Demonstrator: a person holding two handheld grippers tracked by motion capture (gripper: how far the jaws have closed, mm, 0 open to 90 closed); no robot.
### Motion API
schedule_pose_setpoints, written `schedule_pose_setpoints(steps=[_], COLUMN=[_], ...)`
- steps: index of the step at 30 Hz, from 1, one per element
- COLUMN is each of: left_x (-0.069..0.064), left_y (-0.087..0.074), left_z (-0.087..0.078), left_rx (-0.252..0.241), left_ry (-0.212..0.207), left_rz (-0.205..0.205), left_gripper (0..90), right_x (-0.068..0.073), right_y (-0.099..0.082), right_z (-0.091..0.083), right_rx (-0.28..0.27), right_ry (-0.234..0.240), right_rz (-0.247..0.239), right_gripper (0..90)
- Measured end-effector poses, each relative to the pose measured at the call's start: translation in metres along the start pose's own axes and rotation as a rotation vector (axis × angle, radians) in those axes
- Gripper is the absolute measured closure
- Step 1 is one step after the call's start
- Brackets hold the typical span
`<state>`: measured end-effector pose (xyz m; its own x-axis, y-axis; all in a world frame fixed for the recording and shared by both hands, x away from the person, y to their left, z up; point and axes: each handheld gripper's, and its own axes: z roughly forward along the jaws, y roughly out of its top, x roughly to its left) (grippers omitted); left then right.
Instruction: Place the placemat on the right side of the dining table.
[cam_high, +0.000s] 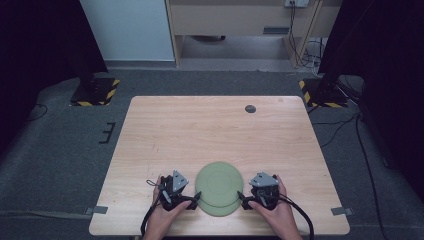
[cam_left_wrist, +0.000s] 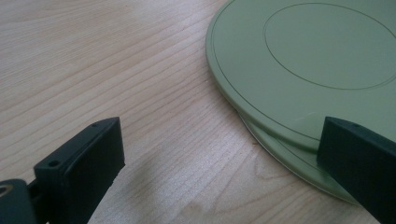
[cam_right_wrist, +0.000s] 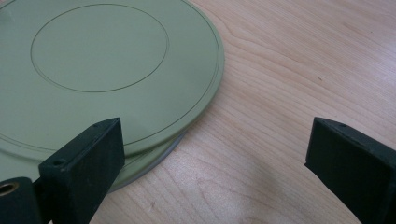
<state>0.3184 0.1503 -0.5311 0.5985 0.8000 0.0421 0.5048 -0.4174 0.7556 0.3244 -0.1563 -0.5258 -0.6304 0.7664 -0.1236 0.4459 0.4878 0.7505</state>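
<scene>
Wooden worktop (cam_high: 200, 130) under me, two stacked green plates (cam_high: 219, 188) near its front edge, my left claw (cam_high: 192, 201) wide open left of plates, right claw (cam_high: 243, 199) wide open opposite, both empty.

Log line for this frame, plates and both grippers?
plates: two green, stacked offset, near table edge | left gripper: open, at stack's left rim | right gripper: open, at right rim | nothing held

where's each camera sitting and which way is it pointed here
High view: above the person's side, looking forward and down on the table; both hands, left gripper and right gripper show.
Left gripper view: rides the left gripper, looking along its open jaws at the stacked green plates.
Right gripper view: rides the right gripper, open jaws facing the plates' other edge.
Shared: all three show the plates and tabletop.
</scene>
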Motion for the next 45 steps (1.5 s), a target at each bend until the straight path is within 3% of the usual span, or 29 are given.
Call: schedule_pose_setpoints(steps=[9,32,45], left_x=[-0.0036,-0.0031,-0.0004], left_y=[0.0001,0.0016,0.0029], left_z=[-0.0016,0.0013,0.0044], left_rx=[-0.002,-0.005,-0.015], left_ry=[-0.006,0.002,0.012], left_rz=[0.016,0.001,-0.008], left_gripper=[2.0,0.3,0.9], right_x=[0.0032,0.0053,0.0002], right_y=[-0.0003,0.0003,0.0024], right_z=[-0.0051,-0.0031,0.0038], right_rx=[-0.010,-0.007,-0.003], right_ry=[0.008,0.006,-0.007], right_rz=[-0.015,-0.019,0.014], right_gripper=[6.6,6.8,4.7])
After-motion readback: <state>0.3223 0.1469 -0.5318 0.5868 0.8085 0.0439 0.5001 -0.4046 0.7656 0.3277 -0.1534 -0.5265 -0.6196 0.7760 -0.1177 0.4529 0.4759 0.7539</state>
